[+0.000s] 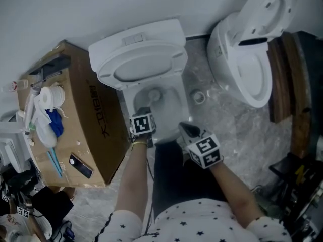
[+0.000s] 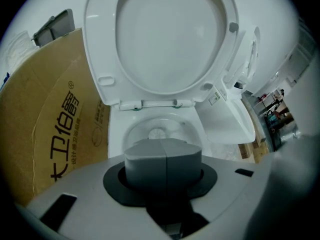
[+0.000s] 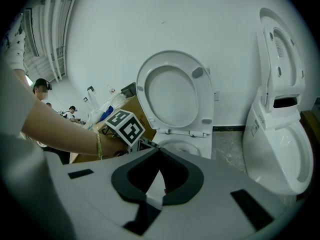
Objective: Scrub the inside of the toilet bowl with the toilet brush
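Observation:
A white toilet stands against the wall with seat and lid (image 1: 144, 67) raised, and its bowl (image 1: 174, 97) is open below them. My left gripper (image 1: 143, 111) hovers over the bowl's front rim. In the left gripper view its grey pads (image 2: 150, 159) press together with nothing between them, and the bowl (image 2: 157, 129) lies just beyond. My right gripper (image 1: 183, 127) hangs to the right of the bowl's front. In the right gripper view its dark jaws (image 3: 159, 155) meet at the tips, pointing at the bowl (image 3: 182, 146). No toilet brush shows in any view.
A brown cardboard box (image 1: 96, 130) stands tight against the toilet's left side, with white and blue items (image 1: 49, 117) on top. A second white toilet (image 1: 252, 59) stands to the right, with wooden boards (image 1: 280, 79) beyond it. The floor is grey stone (image 1: 237, 130).

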`<state>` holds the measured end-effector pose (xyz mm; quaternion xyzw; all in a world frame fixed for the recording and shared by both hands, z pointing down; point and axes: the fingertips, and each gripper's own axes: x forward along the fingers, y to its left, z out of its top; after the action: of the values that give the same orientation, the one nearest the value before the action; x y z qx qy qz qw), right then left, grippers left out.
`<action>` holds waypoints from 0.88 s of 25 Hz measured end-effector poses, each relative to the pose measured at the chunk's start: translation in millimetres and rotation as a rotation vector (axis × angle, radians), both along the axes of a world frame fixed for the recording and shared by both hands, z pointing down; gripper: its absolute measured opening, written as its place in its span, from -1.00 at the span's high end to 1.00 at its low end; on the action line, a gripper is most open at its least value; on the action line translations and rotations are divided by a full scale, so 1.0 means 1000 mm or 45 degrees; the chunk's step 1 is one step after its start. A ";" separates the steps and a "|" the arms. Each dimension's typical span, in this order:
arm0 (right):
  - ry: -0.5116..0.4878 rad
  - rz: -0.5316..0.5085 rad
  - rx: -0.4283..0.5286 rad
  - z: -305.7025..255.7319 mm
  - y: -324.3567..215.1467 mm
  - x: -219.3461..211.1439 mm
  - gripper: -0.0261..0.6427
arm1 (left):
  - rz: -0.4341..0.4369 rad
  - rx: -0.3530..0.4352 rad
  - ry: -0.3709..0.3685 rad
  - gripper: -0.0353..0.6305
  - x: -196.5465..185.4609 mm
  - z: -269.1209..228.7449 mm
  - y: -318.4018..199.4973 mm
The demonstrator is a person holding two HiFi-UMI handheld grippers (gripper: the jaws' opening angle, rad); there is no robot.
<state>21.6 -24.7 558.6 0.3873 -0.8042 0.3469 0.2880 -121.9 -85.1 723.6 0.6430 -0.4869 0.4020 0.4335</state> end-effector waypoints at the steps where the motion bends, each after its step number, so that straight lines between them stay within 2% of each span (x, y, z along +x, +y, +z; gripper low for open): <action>1: 0.001 0.001 0.000 0.001 0.000 0.001 0.90 | 0.000 0.001 0.002 0.45 0.001 0.001 -0.001; 22: 0.012 -0.001 -0.022 0.010 0.001 0.007 0.90 | 0.027 -0.016 0.022 0.45 0.020 0.011 -0.003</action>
<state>28.6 -23.5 569.0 0.3861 -0.7999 0.3520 0.2952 -101.6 -88.2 734.1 0.6490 -0.4737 0.4039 0.4373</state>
